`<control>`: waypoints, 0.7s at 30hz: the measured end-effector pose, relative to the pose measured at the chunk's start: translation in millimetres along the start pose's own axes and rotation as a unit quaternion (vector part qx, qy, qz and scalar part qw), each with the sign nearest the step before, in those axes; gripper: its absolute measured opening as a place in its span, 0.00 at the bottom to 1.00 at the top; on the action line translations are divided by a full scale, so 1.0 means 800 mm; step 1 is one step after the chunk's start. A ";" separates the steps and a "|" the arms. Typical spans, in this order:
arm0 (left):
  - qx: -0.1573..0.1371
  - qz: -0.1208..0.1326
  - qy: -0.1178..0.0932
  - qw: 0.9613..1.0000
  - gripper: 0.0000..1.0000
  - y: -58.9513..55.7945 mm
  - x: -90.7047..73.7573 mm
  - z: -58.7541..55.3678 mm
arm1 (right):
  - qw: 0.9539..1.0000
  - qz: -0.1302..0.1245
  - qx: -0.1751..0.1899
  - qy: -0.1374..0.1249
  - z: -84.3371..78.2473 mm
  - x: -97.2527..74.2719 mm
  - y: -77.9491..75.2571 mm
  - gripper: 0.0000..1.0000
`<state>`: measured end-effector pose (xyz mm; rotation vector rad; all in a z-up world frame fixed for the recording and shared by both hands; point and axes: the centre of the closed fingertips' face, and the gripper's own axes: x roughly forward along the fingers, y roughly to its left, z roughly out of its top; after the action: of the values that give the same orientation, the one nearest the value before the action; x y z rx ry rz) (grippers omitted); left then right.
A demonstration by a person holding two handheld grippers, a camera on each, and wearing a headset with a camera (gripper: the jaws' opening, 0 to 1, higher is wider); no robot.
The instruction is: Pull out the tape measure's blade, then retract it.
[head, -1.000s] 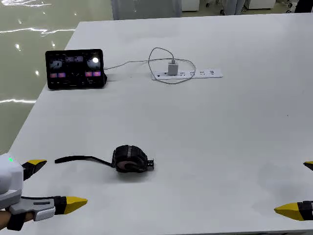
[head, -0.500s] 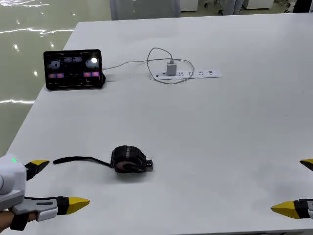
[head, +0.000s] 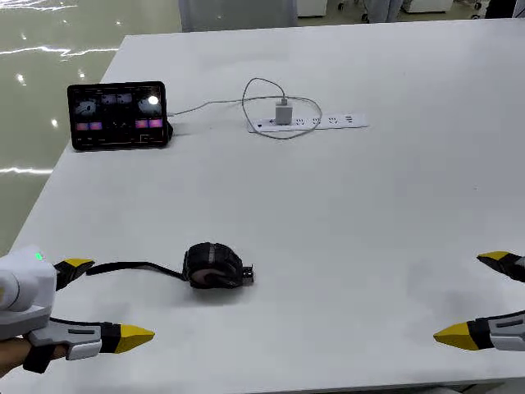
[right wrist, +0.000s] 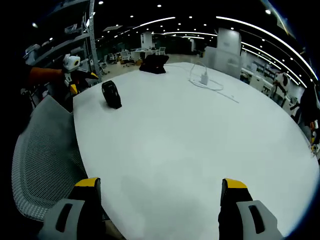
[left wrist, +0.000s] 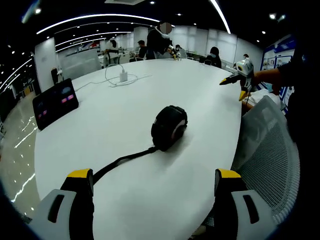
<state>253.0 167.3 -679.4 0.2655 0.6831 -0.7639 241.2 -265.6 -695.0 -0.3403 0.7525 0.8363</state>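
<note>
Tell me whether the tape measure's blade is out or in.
In. The tape measure lies on the white table with no blade extending from its case; only its black strap trails out.

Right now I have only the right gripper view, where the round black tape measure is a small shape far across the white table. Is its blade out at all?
Observer: No. In the head view the round black tape measure shows just a short tip at the right side of its case. No blade extends over the white table.
Reviewer: Is anything attached to it?
Observer: A black wrist strap trails from the case toward the left gripper, lying flat on the table.
Reviewer: Does that gripper hold it?
Observer: No. Its jaws stand open, apart from the case. In the head view the strap's end lies close to one jaw tip.
</note>
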 end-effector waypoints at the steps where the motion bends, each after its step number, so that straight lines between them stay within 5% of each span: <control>1: 0.004 -0.004 0.003 1.000 0.99 0.001 0.004 0.003 | 1.000 0.003 -0.004 -0.004 0.005 0.003 0.000 0.99; 13: 0.048 -0.076 0.043 0.995 0.99 -0.020 0.038 0.022 | 0.998 0.055 -0.017 -0.022 0.040 0.040 0.011 0.99; 15: 0.051 -0.082 0.057 0.994 0.99 -0.020 0.044 0.017 | 0.998 0.061 -0.030 -0.018 0.042 0.045 0.014 0.99; 17: 0.057 -0.087 0.094 0.990 0.99 -0.018 0.050 0.004 | 0.997 0.064 -0.039 -0.004 0.042 0.053 0.015 0.99; 21: 0.075 -0.099 0.103 0.987 0.99 -0.019 0.064 0.006 | 0.995 0.075 -0.059 -0.002 0.052 0.064 0.023 0.99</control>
<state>271.0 126.3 -709.3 0.4215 0.8569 -0.9895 268.6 -203.3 -702.6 -0.3909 0.7331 1.0246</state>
